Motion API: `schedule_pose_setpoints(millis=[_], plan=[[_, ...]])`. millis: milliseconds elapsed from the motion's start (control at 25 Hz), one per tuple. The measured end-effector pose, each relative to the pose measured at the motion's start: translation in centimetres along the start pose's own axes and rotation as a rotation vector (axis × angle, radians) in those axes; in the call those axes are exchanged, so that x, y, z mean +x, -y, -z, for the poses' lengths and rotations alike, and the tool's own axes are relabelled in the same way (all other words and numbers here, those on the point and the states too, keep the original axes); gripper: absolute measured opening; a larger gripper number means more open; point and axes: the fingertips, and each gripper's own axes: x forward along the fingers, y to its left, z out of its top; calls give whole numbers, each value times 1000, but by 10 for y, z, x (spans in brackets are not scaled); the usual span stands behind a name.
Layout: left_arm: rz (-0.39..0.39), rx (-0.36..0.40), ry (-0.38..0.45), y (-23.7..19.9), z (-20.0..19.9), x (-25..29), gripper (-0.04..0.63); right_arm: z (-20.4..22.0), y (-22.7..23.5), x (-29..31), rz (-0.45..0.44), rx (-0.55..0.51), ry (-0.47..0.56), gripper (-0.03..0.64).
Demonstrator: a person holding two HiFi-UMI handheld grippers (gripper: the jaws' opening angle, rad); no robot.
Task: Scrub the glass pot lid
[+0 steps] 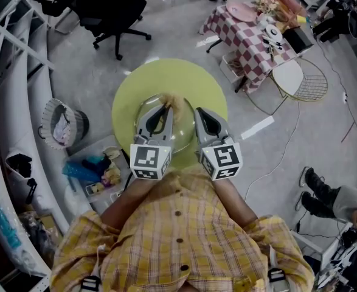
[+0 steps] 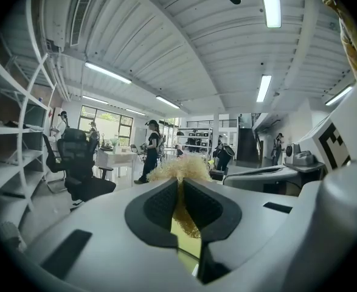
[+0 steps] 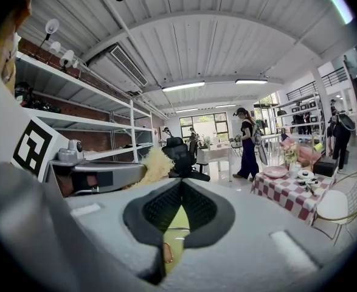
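Clamping scrubber (image 2: 179, 168) in left hand-held gripper (image 1: 166, 109), right hand-held gripper (image 1: 200, 112) jaws pressed together, both side by side above table (image 1: 129, 90).

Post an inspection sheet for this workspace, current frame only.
Surface: round yellow-green table, holds the lid.
Job's things: glass pot lid lying on the table; yellow scrubber at its far edge.
Clutter: none seen on the table; waste basket and tray of oddments on the floor at left.
Grippers: left gripper shut on the scrubber; right gripper shut, seemingly on the lid's right rim.
Cables: white cable on the floor at right.
Surroundings: office chair, checked-cloth table, wire chair.
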Motion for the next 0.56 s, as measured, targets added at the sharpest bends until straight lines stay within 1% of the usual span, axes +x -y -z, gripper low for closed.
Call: schedule_pose_setpoints(millis=[280,560], plan=[[-9,8,6,-1,0,-2,31,-2,-5,-1,-11,-11,10,-2],[-6,12,9,3,1,0,31,1,-1,-2,-9,-5,7,-2]])
